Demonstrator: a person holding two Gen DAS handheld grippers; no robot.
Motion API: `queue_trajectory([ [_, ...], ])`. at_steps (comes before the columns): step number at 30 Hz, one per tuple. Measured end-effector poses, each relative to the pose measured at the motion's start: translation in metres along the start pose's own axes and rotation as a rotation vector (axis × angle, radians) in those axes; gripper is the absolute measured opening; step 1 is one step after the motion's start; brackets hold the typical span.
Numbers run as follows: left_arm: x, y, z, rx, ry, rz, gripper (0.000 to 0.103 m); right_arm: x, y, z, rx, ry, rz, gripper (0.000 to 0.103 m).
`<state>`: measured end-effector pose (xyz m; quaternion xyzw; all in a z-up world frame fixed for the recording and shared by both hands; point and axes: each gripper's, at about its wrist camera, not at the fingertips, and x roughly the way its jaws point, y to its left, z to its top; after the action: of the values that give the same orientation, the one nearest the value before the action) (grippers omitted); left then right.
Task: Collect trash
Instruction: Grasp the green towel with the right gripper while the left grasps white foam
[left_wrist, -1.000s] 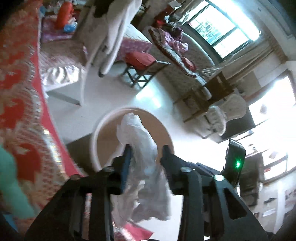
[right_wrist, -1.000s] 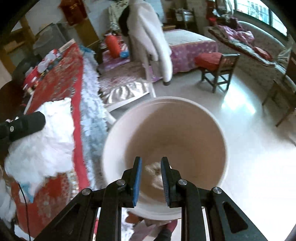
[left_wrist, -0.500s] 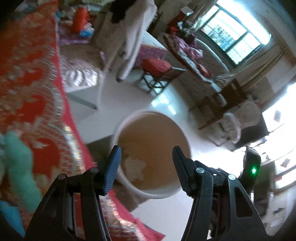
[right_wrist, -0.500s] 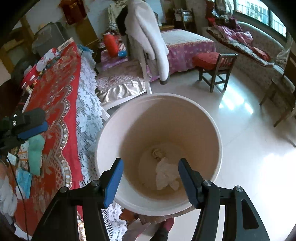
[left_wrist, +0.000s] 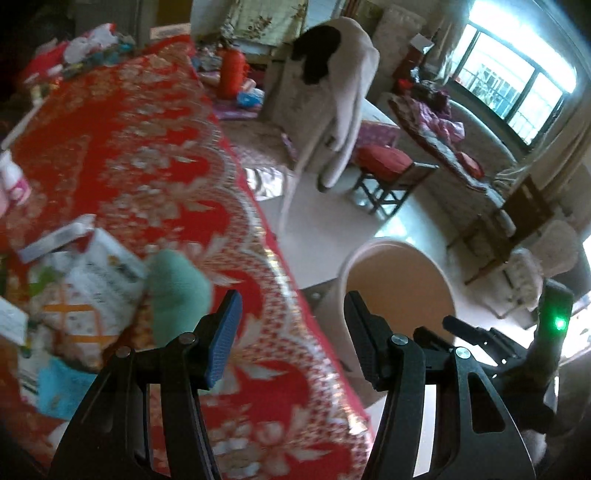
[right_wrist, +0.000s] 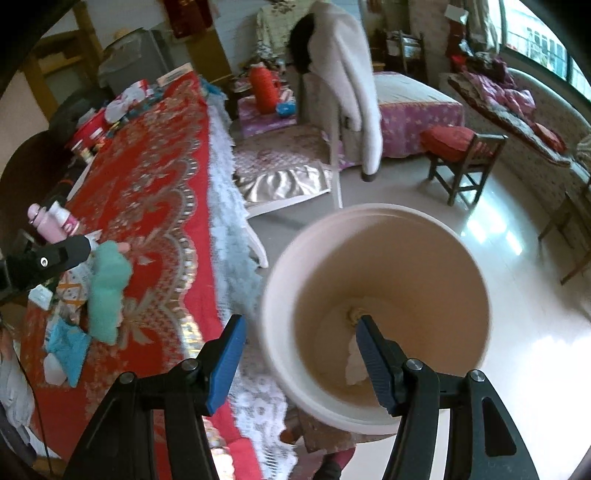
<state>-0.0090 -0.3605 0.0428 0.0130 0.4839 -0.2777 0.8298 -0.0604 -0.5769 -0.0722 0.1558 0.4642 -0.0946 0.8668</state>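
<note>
Now both claws, left claw and right claw, gape empty beside the bucket; the green wad looks soft and light, best pinched mid-bulge.

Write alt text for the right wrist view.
The open, empty right gripper hovers over a pale bucket holding crumpled white trash. Beside the bucket stands a table under a red patterned cloth with a green cloth item.
</note>
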Motion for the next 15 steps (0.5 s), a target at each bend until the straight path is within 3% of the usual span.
queue_trajectory([
  [15,-0.061,0.103,-0.032,-0.133,-0.063,0.140,0.056,0.017,0.111,0.001,-0.150,0.011,0.112,0.063],
])
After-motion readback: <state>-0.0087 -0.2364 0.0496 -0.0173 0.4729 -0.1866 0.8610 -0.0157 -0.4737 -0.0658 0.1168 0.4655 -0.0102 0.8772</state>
